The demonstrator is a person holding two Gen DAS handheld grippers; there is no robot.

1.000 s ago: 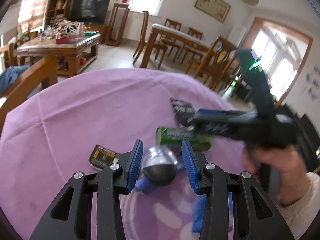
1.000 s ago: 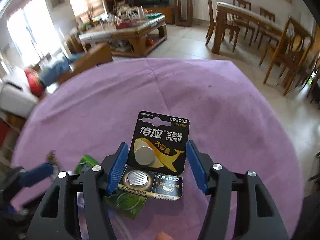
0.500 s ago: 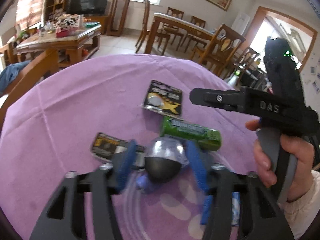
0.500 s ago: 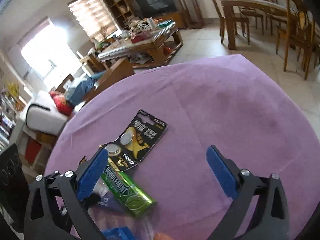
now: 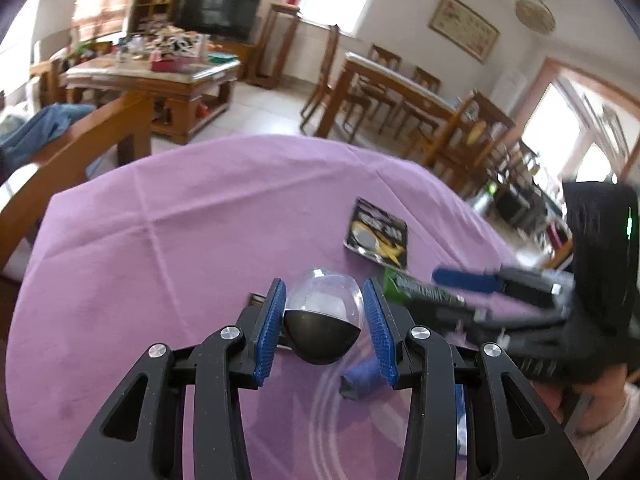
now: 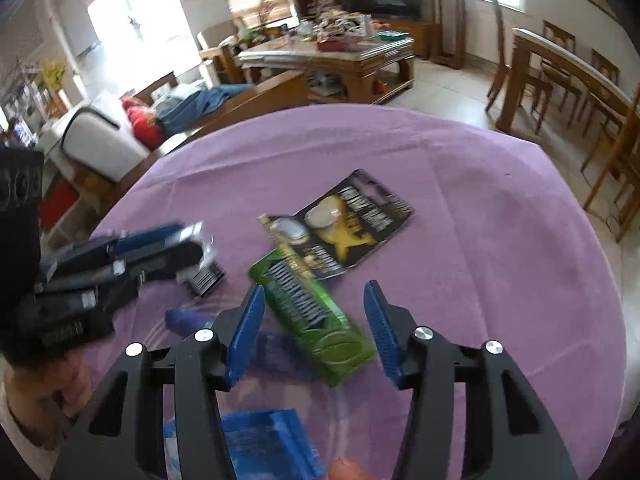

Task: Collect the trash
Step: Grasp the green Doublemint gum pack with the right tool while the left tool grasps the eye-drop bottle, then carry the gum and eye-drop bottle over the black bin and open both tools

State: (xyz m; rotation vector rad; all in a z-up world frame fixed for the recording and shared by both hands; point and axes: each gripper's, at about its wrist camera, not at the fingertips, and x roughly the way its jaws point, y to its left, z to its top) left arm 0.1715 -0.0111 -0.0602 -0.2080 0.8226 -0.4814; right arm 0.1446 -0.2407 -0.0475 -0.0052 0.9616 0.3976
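The left tool (image 5: 323, 322) gripped a capsule (image 5: 322, 322), clear on top and dark below, squarely between its pads above the purple desk (image 5: 180, 232). The right tool (image 6: 314, 330) hung open over the green gum pack (image 6: 316, 316), the battery card (image 6: 352, 220) just ahead. It would do best to straddle the pack's narrow width before closing

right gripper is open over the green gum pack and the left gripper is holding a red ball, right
Not quite: the left gripper holds a capsule ball that is clear on top and black below, not red, as the left wrist view shows. The right gripper is indeed open over the green gum pack.
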